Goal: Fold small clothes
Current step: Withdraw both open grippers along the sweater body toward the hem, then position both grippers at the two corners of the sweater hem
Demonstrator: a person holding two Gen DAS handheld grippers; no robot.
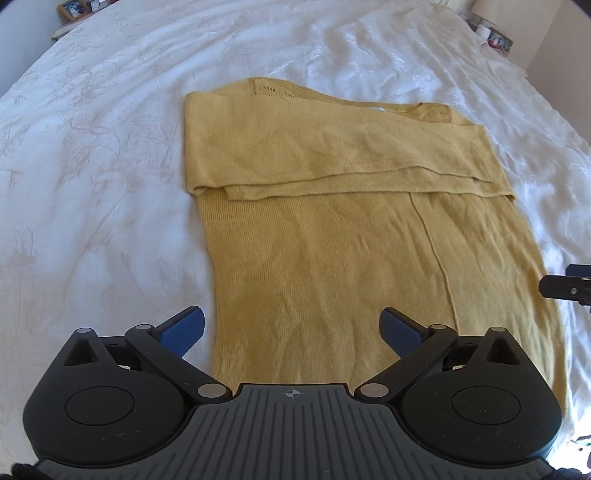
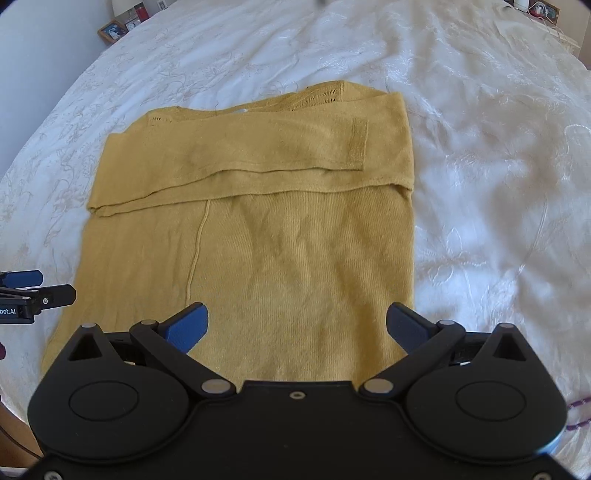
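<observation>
Lying flat on the white embroidered bedspread (image 1: 110, 166) is a mustard-yellow knit sweater (image 1: 332, 258), hem toward the cameras, neckline at the far end. Both sleeves are folded across the chest — one cuff (image 2: 357, 144) shows in the right wrist view, resting near the sweater's right edge. A raised vertical seam (image 1: 436, 258) runs down the lower body.

Left gripper (image 1: 293, 328): fingers spread wide, blue pads (image 1: 183, 330) apart, nothing between them. It hovers over the hem; the left pad sits over bedspread just off the sweater's left edge, the right pad over the knit.

Right gripper (image 2: 297, 325): also spread wide, holding nothing, over the hem on the sweater's right half. Contact with the fabric — cannot tell for either one.

Each gripper shows at the edge of the other's view, side by side, well apart.

Far corners: framed photos (image 1: 72, 8) on a nightstand, small clutter (image 1: 493, 35) on the opposite side, a red container (image 2: 140, 12) by the frames.
</observation>
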